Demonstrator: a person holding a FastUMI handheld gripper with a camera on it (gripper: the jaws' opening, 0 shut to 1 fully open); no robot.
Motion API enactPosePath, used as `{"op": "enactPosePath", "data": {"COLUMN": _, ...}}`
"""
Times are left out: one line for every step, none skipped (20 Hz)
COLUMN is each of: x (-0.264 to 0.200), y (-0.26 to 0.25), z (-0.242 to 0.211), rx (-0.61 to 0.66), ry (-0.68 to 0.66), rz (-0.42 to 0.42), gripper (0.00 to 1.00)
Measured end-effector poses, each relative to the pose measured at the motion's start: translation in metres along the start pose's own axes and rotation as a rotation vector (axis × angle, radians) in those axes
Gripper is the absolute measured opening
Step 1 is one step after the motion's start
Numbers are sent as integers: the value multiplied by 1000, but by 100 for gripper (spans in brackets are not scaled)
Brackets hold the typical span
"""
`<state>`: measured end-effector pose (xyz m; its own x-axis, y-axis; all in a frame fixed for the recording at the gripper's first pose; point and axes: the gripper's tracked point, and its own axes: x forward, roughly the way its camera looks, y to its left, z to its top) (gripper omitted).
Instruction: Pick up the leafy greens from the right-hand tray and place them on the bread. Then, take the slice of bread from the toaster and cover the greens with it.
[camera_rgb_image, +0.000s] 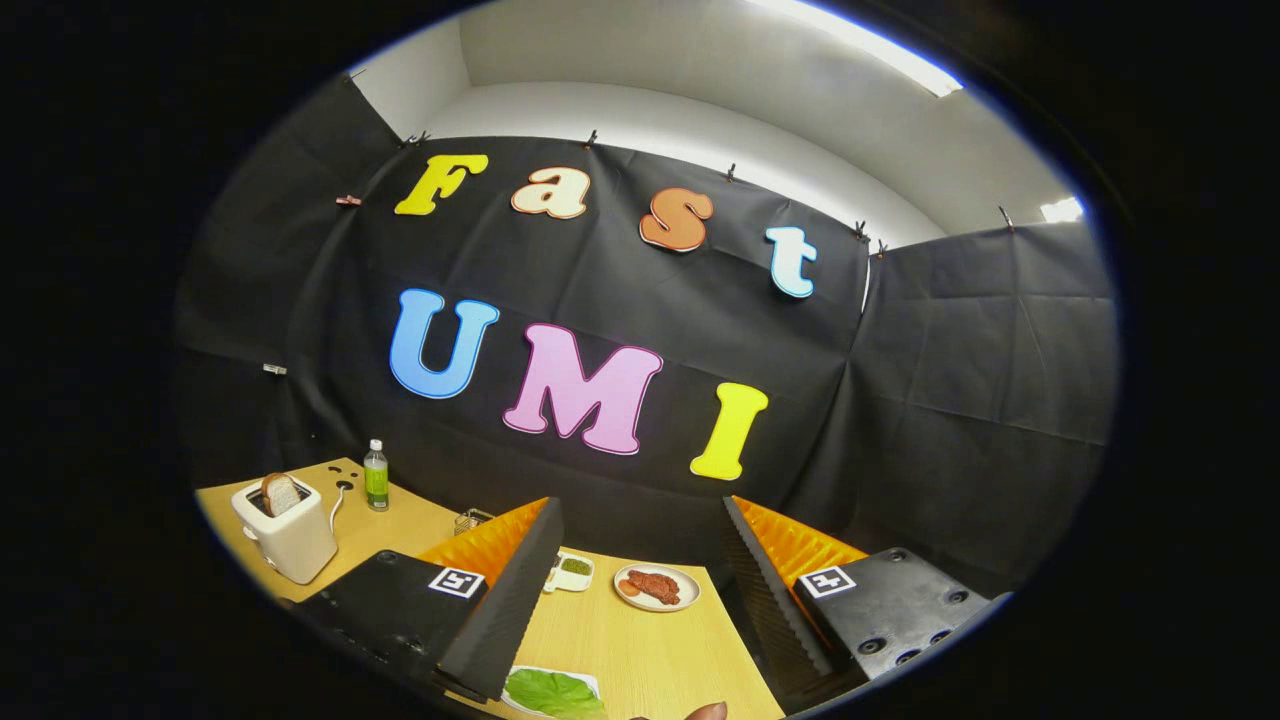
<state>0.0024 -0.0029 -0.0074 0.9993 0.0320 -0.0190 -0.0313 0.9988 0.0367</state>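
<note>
The gripper (640, 590) hangs above the wooden table (650, 650) with its fingers spread wide and nothing between them. The leafy greens (553, 692) — a broad, bright green, veined leaf — lie flat on a white tray (590, 682) just ahead of the left finger, the long axis running across the fingers. The slice of bread (281, 494) stands upright in the white toaster (290, 540) — pale crumb, brown crust — well off to the left, near a bottle (376, 476).

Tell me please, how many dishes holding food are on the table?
3: a plate of meat beyond the open fingers, a small green-filled dish beside it, a leaf's plate between them. Others may be hidden.
</note>
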Motion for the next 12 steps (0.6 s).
{"op": "enactPosePath", "data": {"x": 1, "y": 1, "z": -1, "rx": 3, "ry": -1, "rz": 3, "gripper": 98}}
{"op": "enactPosePath", "data": {"x": 1, "y": 1, "z": 0, "rx": 9, "ry": -4, "rz": 6, "gripper": 98}}
{"op": "enactPosePath", "data": {"x": 2, "y": 1, "z": 0, "rx": 18, "ry": -2, "rz": 8, "gripper": 98}}
{"op": "enactPosePath", "data": {"x": 3, "y": 3, "z": -2, "rx": 31, "ry": 4, "rz": 18, "gripper": 98}}
{"op": "enactPosePath", "data": {"x": 4, "y": 4, "z": -5, "rx": 47, "ry": 14, "rz": 30, "gripper": 98}}
{"op": "enactPosePath", "data": {"x": 5, "y": 6, "z": -9, "rx": 58, "ry": 28, "rz": 44, "gripper": 98}}
{"op": "enactPosePath", "data": {"x": 7, "y": 8, "z": -14, "rx": 62, "ry": 42, "rz": 58, "gripper": 98}}
{"op": "enactPosePath", "data": {"x": 8, "y": 10, "z": -20, "rx": 64, "ry": 59, "rz": 78, "gripper": 98}}
{"op": "enactPosePath", "data": {"x": 11, "y": 13, "z": -30, "rx": 61, "ry": 86, "rz": 97, "gripper": 98}}
{"op": "enactPosePath", "data": {"x": 12, "y": 13, "z": -44, "rx": 50, "ry": 126, "rz": 109, "gripper": 98}}
{"op": "enactPosePath", "data": {"x": 13, "y": 13, "z": -62, "rx": 38, "ry": 171, "rz": 124, "gripper": 98}}
{"op": "enactPosePath", "data": {"x": 13, "y": 16, "z": -81, "rx": 28, "ry": 220, "rz": 145, "gripper": 98}}
